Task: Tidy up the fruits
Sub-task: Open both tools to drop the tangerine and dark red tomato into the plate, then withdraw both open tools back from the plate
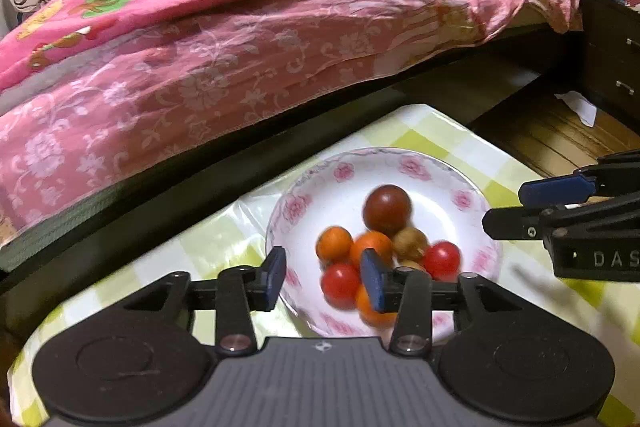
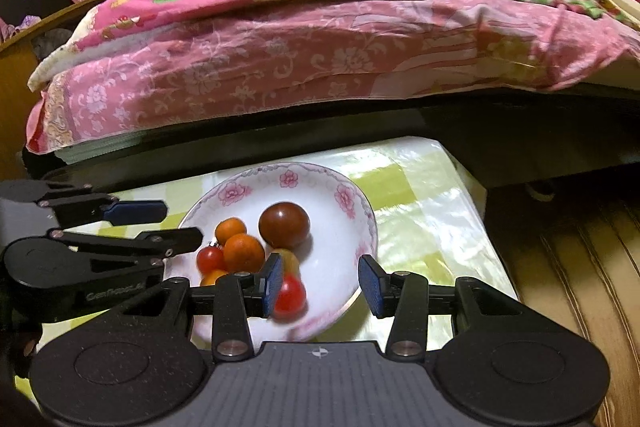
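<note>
A white plate with pink flowers [image 1: 420, 167] [image 2: 256, 183] sits on the green checked table and holds several small fruits: a dark red plum [image 1: 387, 209] [image 2: 284, 224], oranges [image 1: 334, 244] [image 2: 244, 251], red tomatoes [image 1: 442, 259] [image 2: 290, 294] and a brown fruit [image 1: 410, 243]. My left gripper [image 1: 325, 277] is open and empty, straddling the plate's near left rim. My right gripper [image 2: 321, 282] is open and empty, straddling the plate's near right rim, its left finger beside a red tomato. Each gripper shows in the other's view [image 1: 520, 207] [image 2: 176, 227].
A bed with pink floral bedding [image 1: 240, 59] [image 2: 320, 47] runs along the table's far side. The table's right edge [image 2: 492, 247] drops to a wooden floor [image 1: 560, 143]. A dark drawer cabinet [image 1: 612, 59] stands at the far right.
</note>
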{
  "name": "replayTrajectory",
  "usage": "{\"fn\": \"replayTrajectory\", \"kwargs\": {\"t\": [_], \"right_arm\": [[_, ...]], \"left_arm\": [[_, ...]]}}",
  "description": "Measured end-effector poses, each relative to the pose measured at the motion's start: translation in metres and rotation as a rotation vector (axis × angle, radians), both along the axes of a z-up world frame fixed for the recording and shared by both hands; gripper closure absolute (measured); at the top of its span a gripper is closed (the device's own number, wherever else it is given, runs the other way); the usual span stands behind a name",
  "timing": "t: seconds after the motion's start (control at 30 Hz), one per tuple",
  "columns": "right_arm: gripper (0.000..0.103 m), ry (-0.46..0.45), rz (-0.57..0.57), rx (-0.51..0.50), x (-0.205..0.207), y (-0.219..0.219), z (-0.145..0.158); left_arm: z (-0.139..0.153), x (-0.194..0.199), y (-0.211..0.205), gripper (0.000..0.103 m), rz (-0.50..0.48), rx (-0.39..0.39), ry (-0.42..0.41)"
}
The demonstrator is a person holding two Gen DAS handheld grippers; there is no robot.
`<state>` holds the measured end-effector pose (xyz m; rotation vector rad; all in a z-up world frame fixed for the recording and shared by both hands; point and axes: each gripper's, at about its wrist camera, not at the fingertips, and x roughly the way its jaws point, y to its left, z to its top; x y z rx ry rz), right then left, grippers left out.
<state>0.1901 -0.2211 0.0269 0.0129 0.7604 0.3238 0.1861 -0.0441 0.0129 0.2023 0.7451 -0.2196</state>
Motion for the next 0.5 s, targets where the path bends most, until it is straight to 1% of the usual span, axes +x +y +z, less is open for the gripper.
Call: {"fn": "replayTrajectory", "kwargs": {"t": [0.1, 0.17, 0.23, 0.27, 0.37, 0.5], "right_arm": [[0.064, -0.005, -0.011, 0.012, -0.016, -0.003, 0.007], [0.064, -0.012, -0.019, 0.004, -0.025, -0.002, 0.011], [0.064, -0.017, -0.026, 0.012, -0.034, 0.000, 0.015], [0.064, -0.017, -0.028, 0.015, -0.039, 0.002, 0.016], [0.064, -0.025, -0.028, 0.010, -0.052, 0.007, 0.018], [0.064, -0.017, -0.032, 0.004, -0.064, 0.014, 0.017]], "left_arm": [[0.007, -0.020, -0.005, 0.046, -0.005, 0.000, -0.015], [0.011, -0.033, -0.007, 0.040, -0.013, -0.003, -0.025], [0.015, -0.045, -0.008, 0.038, -0.023, 0.001, -0.039], [0.016, -0.050, -0.008, 0.036, -0.021, 0.000, -0.045], [0.020, -0.061, -0.004, 0.033, -0.014, -0.023, -0.053], [0.023, -0.067, 0.002, 0.029, 0.011, -0.033, -0.064]]}}
